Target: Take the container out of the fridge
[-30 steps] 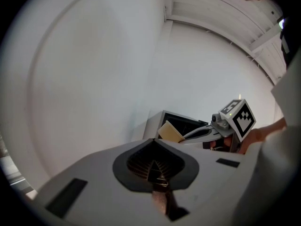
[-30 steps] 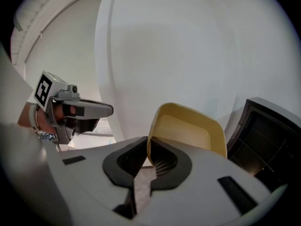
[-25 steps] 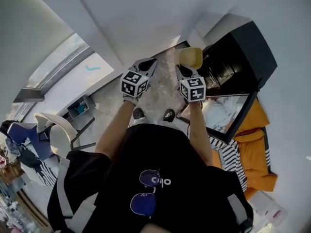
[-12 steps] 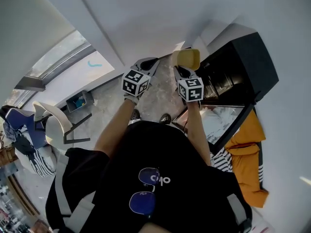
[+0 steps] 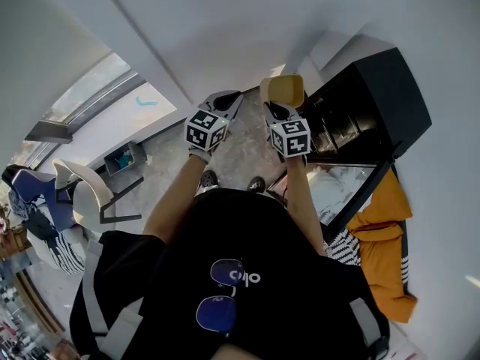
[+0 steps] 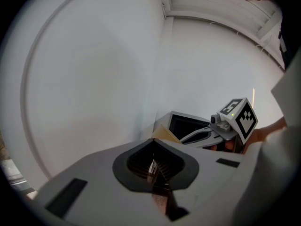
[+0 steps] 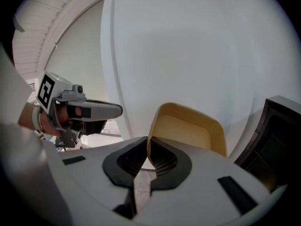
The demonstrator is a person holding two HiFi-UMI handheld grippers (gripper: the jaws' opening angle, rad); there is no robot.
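Observation:
A yellow, open-topped plastic container (image 7: 188, 131) is in the air with my right gripper (image 7: 147, 150) shut on its near rim. In the head view the container (image 5: 283, 90) is outside the black fridge (image 5: 367, 100), just left of its open front, ahead of my right gripper (image 5: 272, 106). My left gripper (image 5: 232, 96) is level with it on the left, apart from the container. In the left gripper view my left gripper (image 6: 153, 166) has its jaws together with nothing between them, and a corner of the container (image 6: 164, 134) shows beyond them.
The fridge's glass door (image 5: 341, 190) hangs open below my right arm. An orange cloth (image 5: 386, 253) lies on the floor at the right. A white chair (image 5: 82, 193) and a small blue bin (image 5: 124, 158) stand at the left. A white wall (image 7: 188, 46) is close ahead.
Both grippers have shifted a little to the left, away from the fridge's opening, and the container has gone with the right one. The grip looks the same.

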